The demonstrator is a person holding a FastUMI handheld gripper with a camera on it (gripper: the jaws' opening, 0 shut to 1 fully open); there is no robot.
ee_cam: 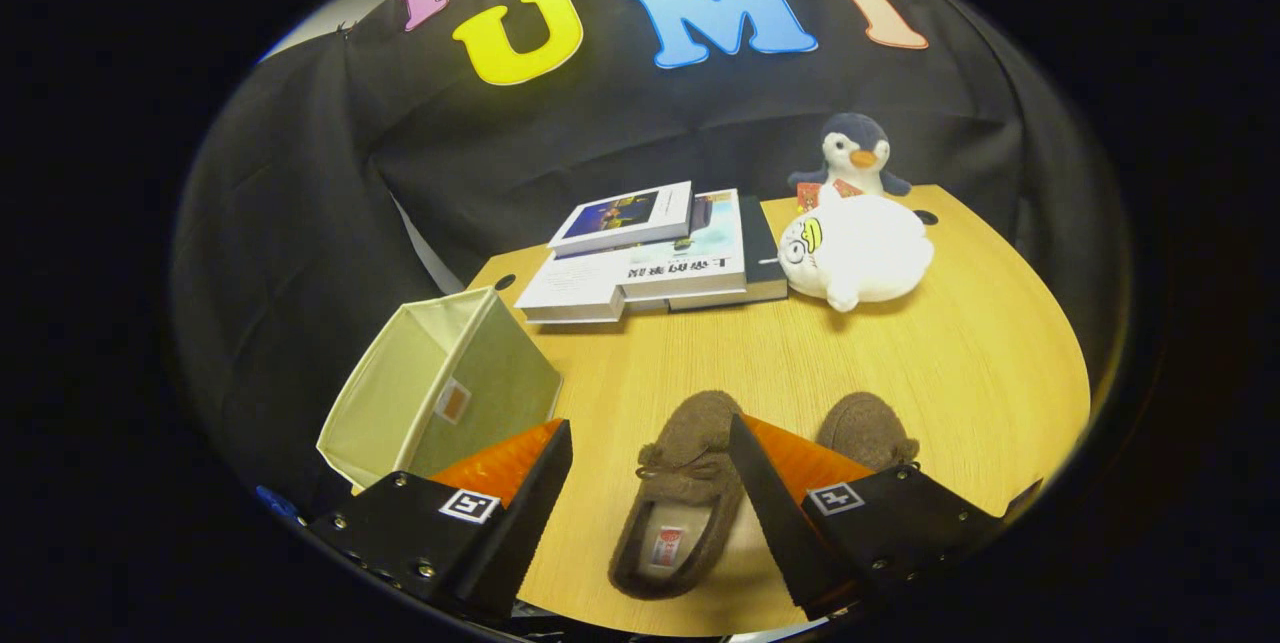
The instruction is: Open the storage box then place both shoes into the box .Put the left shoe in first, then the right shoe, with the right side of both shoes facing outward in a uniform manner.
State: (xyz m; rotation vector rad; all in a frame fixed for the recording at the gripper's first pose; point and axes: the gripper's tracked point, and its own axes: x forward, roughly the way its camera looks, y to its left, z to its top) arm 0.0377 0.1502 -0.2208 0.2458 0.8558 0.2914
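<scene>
Book cover (690,268) carries Chinese characters — too small to read (other labels likewise).

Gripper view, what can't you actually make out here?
- Right brown slipper: heel hidden behind the right finger.
- Storage box: near corner covered by the left finger; its inside floor is hidden.
- Penguin plush: lower body blocked by the white plush.
- Bottom books: covers hidden under the stack.
- Gripper: open around the left slipper, contact unclear.

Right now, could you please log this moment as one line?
tongs open | left shoe between fingers | right shoe beyond | storage box open, empty
</scene>
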